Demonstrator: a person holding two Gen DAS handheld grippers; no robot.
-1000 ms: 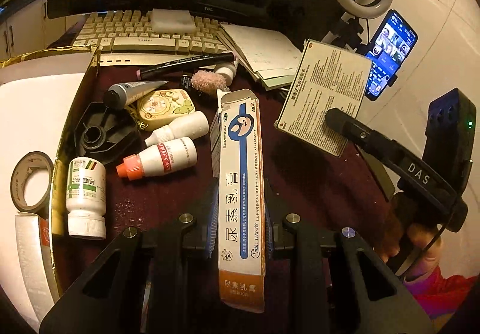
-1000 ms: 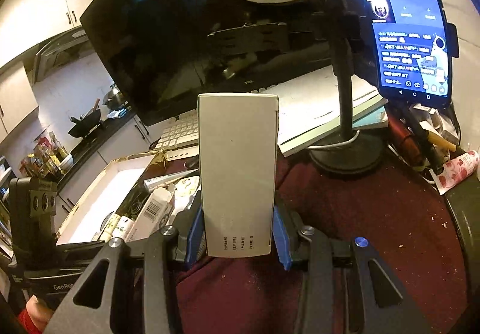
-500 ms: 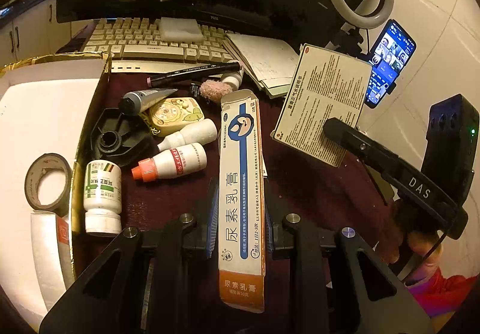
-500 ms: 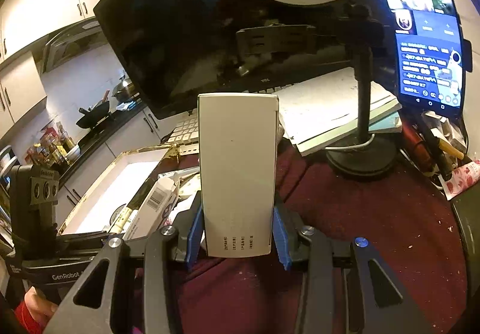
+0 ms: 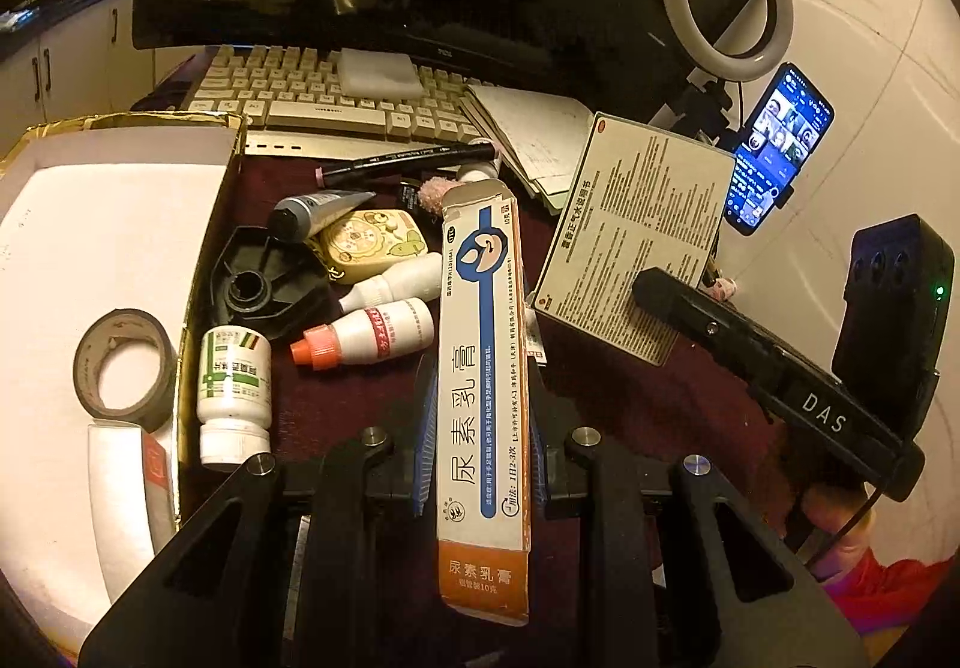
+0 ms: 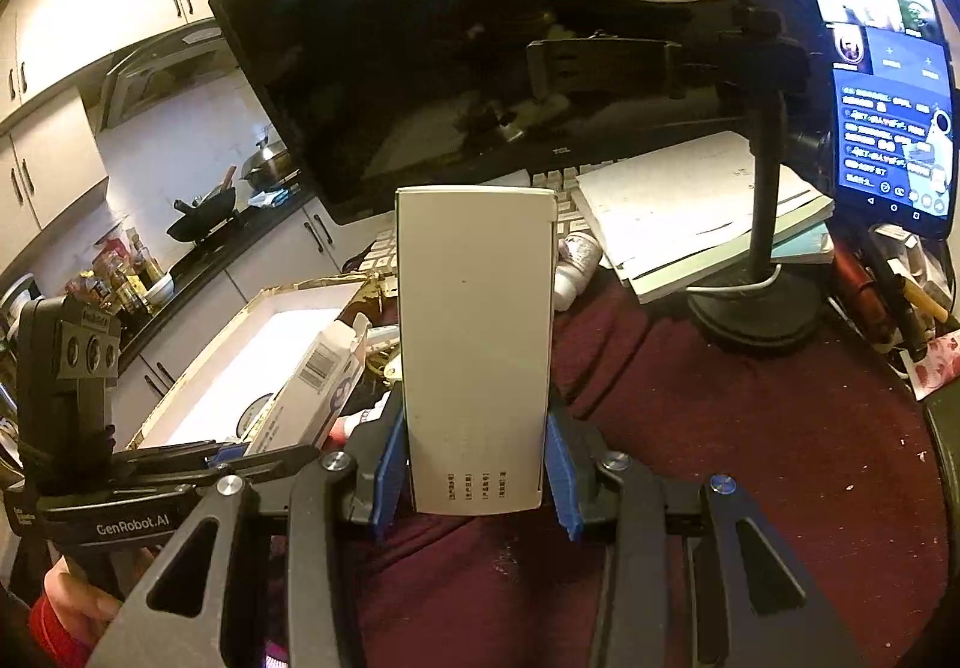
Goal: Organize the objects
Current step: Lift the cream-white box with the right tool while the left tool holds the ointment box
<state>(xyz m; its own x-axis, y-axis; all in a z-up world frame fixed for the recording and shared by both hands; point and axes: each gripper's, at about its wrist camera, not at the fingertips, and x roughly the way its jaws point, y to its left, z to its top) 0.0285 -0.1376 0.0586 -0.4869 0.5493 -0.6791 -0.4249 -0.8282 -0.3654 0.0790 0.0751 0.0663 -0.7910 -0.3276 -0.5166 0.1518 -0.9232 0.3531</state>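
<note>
While your left gripper (image 5: 480,446) clamps the long white, blue and orange ointment carton (image 5: 483,368) at lower centre, your right gripper (image 6: 474,464) pinches a flat cream-white cardboard box (image 6: 475,344) mid-frame. Left of the carton lie an orange-capped white bottle (image 5: 366,338) and a green-labelled white pill bottle (image 5: 233,392) beside the gold-edged white tray (image 5: 90,224).

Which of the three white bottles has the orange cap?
The middle bottle, lying on its side with a red label. The green-labelled bottle has a white cap; the plain dropper behind is all white.
</note>
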